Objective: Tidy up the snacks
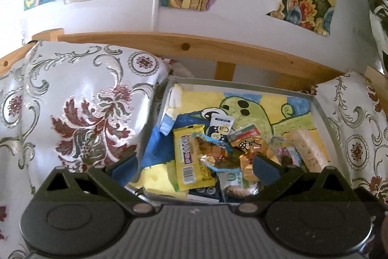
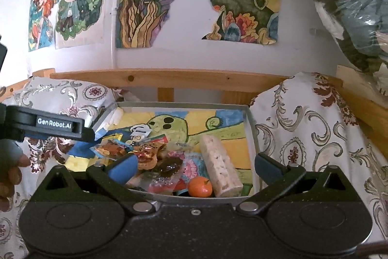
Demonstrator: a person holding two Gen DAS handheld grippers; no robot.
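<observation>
1. Two grippers over one grey tray (image 1: pixel 325 113), which sits on a floral-patterned cloth (image 1: pixel 72 101) in front of a wooden rail (image 1: pixel 169 40).
2. Left gripper (image 1: pixel 194 165): jaws spread wide, nothing between the pads. It hangs over the tray's near-left part, above the snack pile.
3. Right gripper (image 2: pixel 195 165): jaws also spread, empty, over the tray's near-right part.
4. Snacks are all inside the tray, heaped toward the near edge on a painted paper liner (image 1: pixel 278 103).
5. Left view: yellow bar wrapper (image 1: pixel 191 162) at the left of the pile, blue-edged packet (image 1: pixel 213 152) overlapping it, gold wrapper (image 1: pixel 249 149) just right, white sachet (image 1: pixel 220 128) behind.
6. Pale rice bar (image 2: pixel 222 165) lies lengthwise on the right side of the tray, close to the right wall; contact unclear.
7. Orange fruit (image 2: pixel 200 186) sits at the near edge, touching the rice bar's left side.
8. Dark glossy packet (image 2: pixel 169 166) and pink-blue packet (image 2: pixel 194 168) lie between the pile and the rice bar.
9. Right view also shows the left gripper's finger (image 2: pixel 53 126) from the side, plus a person's hand (image 2: pixel 11 174) at the left edge.
</observation>
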